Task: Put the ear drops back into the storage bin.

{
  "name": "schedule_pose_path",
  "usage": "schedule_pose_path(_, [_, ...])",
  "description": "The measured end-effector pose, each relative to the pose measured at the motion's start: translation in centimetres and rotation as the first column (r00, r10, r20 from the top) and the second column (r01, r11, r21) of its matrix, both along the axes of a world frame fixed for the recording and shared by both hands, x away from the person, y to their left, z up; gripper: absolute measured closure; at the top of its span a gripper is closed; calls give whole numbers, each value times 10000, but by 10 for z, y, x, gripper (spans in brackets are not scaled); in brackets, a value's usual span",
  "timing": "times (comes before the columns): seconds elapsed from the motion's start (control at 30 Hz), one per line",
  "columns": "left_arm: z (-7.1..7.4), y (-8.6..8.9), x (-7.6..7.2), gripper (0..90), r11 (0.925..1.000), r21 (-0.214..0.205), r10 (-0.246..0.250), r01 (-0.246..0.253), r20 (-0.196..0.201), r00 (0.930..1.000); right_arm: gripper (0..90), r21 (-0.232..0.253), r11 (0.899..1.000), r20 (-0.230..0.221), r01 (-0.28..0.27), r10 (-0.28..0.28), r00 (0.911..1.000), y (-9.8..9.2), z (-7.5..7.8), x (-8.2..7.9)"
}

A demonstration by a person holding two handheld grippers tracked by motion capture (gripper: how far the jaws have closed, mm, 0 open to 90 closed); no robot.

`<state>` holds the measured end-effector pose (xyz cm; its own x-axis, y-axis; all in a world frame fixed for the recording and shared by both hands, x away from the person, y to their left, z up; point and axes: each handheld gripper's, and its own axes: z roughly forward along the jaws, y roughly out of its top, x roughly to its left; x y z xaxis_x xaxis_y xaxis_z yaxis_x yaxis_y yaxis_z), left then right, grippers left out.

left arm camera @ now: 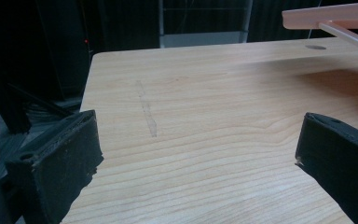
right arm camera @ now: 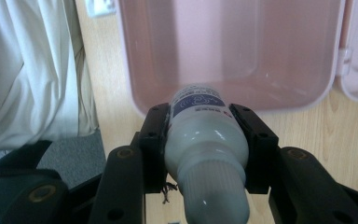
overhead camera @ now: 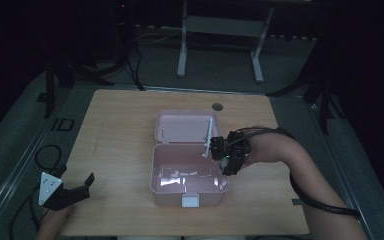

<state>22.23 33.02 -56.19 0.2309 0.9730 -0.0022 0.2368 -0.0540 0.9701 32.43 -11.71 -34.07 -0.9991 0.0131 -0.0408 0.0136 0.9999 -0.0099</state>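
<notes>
Dim light over the wooden table [overhead camera: 120, 130] makes the white bottle [right arm camera: 205, 140] hard to make out from above, where it sits behind the right gripper [overhead camera: 228, 155] at the right rim of the open pink box [overhead camera: 160, 187]. Up close it is smooth and glossy, with a ribbed cap and a blue label whose print is too small to read, clamped between that gripper's black jaws above the box's near edge. At the near left corner the left gripper [overhead camera: 77, 187] rests with jaws apart and nothing between them, the hand behind it cut off by the frame.
</notes>
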Motion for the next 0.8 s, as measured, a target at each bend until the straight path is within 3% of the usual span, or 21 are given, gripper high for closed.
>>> schedule_pose_path(0.4, [0, 0, 0, 4, 10000, 1, -16, 16, 3, 10000, 598, -262, 9996, -138, -45, 41, 9999, 22, -25, 11])
schedule_pose_path(0.8, [0, 0, 0, 4, 10000, -24, -22, 22, 9, 10000, 598, -158, 9998, -319, -90, 85, 9995, 34, -58, 22])
